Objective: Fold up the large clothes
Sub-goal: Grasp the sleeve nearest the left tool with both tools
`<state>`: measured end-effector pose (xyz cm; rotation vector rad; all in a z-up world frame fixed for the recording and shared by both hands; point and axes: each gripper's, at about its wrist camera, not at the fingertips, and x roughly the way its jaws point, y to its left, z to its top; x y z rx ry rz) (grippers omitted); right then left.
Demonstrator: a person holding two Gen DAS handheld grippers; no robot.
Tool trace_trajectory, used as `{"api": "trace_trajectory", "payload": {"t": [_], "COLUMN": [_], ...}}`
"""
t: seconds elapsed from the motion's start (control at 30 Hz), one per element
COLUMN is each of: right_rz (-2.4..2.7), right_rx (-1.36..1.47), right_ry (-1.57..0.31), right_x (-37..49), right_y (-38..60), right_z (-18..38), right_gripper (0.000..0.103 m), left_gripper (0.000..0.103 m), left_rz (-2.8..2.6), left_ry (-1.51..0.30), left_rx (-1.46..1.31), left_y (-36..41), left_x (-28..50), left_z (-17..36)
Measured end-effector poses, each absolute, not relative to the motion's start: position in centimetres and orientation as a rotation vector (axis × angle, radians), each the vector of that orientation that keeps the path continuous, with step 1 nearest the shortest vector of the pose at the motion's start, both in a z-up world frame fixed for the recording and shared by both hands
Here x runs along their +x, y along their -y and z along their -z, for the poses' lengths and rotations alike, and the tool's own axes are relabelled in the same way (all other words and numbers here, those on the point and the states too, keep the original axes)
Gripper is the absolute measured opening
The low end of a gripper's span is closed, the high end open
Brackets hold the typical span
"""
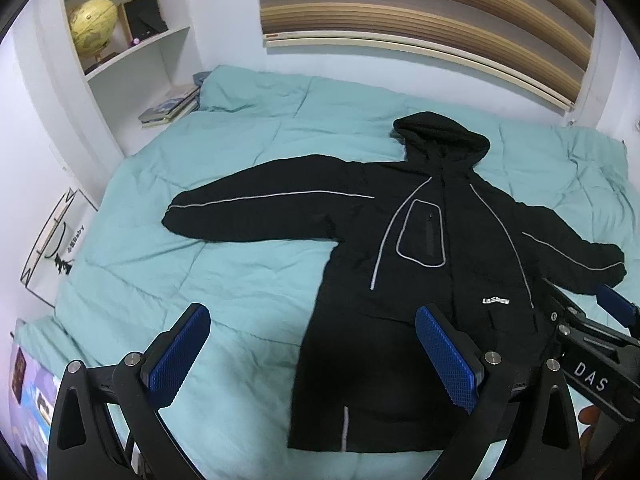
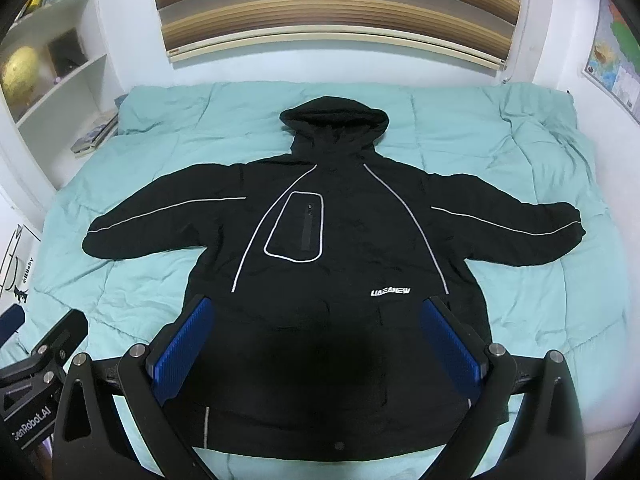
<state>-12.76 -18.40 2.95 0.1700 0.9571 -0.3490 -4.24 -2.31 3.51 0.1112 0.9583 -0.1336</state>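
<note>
Lying flat and face up on the teal quilt [image 2: 520,152], black jacket [image 2: 340,240], both sleeves spread sideways. Hem partly hidden behind the right tongs [image 2: 324,350]; right cuff in the left wrist view partly covered by that same tool. Hood [image 2: 334,120] toward the striped blind [image 2: 332,4], hem toward the cameras, long axis running hood to hem. Left tongs [image 1: 316,354] spread wide above the jacket's left edge, empty. Right tongs spread too, holding nothing, over the lower front.
</note>
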Motion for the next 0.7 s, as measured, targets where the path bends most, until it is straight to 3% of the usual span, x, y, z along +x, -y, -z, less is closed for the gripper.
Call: {"api": "trace_trajectory", "payload": {"t": [0.43, 0.7], "right_rz": [0.369, 0.349], "right_rx": [0.142, 0.037], "right_ry": [-0.974, -0.994], "right_x": [-8.5, -4.1], "right_y": [12.9, 9.5], "right_z": [-1.5, 0.0], "right_gripper": [0.103, 0.103], "left_gripper": [0.102, 0.102], "left_rz": [0.175, 0.073], "left_ry": [-0.982, -1.048], "left_rx": [0.085, -0.047], "left_y": [-2.8, -10.2], "left_x": [1.5, 8.0], "left_z": [-1.4, 3.9]}}
